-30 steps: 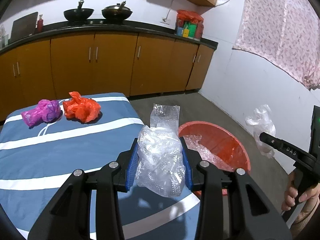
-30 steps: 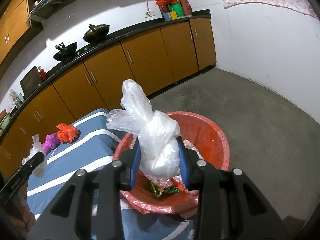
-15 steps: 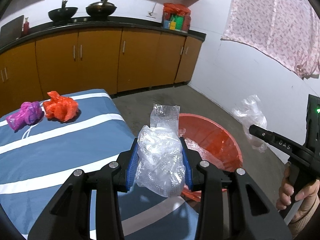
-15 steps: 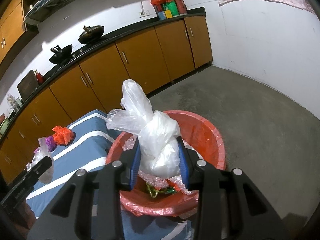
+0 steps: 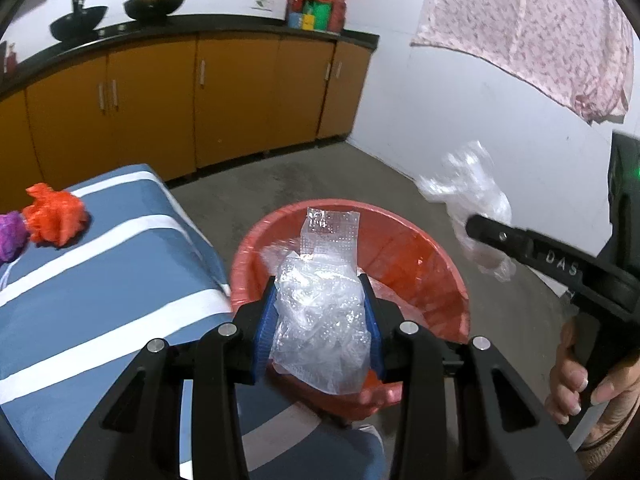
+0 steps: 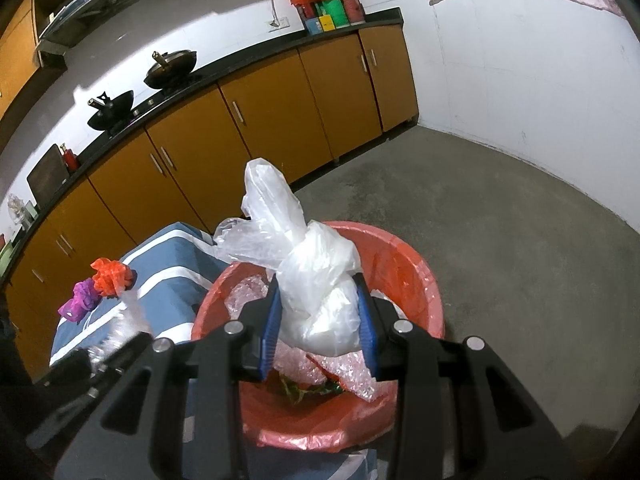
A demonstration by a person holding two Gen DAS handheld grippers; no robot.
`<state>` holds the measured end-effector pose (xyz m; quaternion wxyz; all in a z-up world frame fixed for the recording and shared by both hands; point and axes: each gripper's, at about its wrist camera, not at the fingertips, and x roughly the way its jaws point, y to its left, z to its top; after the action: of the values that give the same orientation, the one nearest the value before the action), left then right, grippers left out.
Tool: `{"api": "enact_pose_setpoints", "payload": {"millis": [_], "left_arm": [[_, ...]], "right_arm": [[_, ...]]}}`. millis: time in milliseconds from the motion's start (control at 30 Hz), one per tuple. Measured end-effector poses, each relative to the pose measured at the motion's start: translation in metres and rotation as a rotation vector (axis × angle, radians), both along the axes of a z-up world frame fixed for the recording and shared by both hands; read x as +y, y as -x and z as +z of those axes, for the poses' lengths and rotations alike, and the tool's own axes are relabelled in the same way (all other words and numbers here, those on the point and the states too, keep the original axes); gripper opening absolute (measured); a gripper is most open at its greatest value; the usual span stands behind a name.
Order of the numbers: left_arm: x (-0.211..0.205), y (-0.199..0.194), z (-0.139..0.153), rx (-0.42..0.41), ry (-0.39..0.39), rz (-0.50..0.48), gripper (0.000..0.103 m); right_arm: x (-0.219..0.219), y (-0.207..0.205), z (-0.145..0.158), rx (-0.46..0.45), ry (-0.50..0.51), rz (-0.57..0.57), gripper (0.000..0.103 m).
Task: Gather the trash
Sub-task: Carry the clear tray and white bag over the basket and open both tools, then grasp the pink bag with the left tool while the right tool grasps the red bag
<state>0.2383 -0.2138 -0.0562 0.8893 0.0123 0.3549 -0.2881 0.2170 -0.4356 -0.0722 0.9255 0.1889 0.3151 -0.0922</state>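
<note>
My left gripper (image 5: pixel 320 320) is shut on a crumpled wad of bubble wrap (image 5: pixel 320 312), held over the near rim of the red bin (image 5: pixel 420 264). My right gripper (image 6: pixel 318 312) is shut on a knotted clear plastic bag (image 6: pixel 316 280) above the same red bin (image 6: pixel 416 276), which holds bubble wrap and scraps. In the left wrist view the right gripper's bag (image 5: pixel 472 196) hangs blurred to the right, a hand (image 5: pixel 576 368) on the handle. A crumpled orange bag (image 5: pixel 54 216) and a purple bag (image 5: pixel 10 236) lie on the striped blue table (image 5: pixel 100 272).
Orange cabinets (image 5: pixel 160 96) under a black counter run along the far wall, with two woks (image 5: pixel 154 0) on top. A pink cloth (image 5: pixel 528 28) hangs on the white wall at right. Bare concrete floor (image 6: pixel 500 220) lies beyond the bin.
My left gripper has swung right with the bubble wrap, from over the table to over the bin's near rim. The right gripper has sunk slightly toward the bin, still holding its bag.
</note>
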Motion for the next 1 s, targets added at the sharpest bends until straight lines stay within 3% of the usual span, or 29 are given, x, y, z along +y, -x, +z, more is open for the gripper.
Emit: {"api": "enact_pose_setpoints", "payload": {"millis": [233,367,533,933,1000], "left_arm": [[-0.022,-0.009,-0.014,0.027,-0.017,-0.055,0.039],[-0.022,-0.012,-0.019,0.037,-0.025,-0.058,0.056],[-0.008,-0.017,-0.023,0.059,0.004,-0.04,0.062],[0.077,-0.018,-0.021,0.034,-0.005,0.123,0.074],[0.099,-0.018,-0.02,0.015,-0.03,0.168,0.084]], "right_arm": [[-0.005,-0.02,0.004,-0.01,-0.003,0.014,0.036],[-0.008,-0.026,0.002,-0.007,-0.009,0.024,0.041],[-0.012,-0.025,-0.004,-0.004,-0.02,0.025,0.05],[0.018,-0.028,0.004,-0.011,0.025,0.055,0.062],[0.031,-0.032,0.007,-0.015,0.044,0.082,0.065]]}}
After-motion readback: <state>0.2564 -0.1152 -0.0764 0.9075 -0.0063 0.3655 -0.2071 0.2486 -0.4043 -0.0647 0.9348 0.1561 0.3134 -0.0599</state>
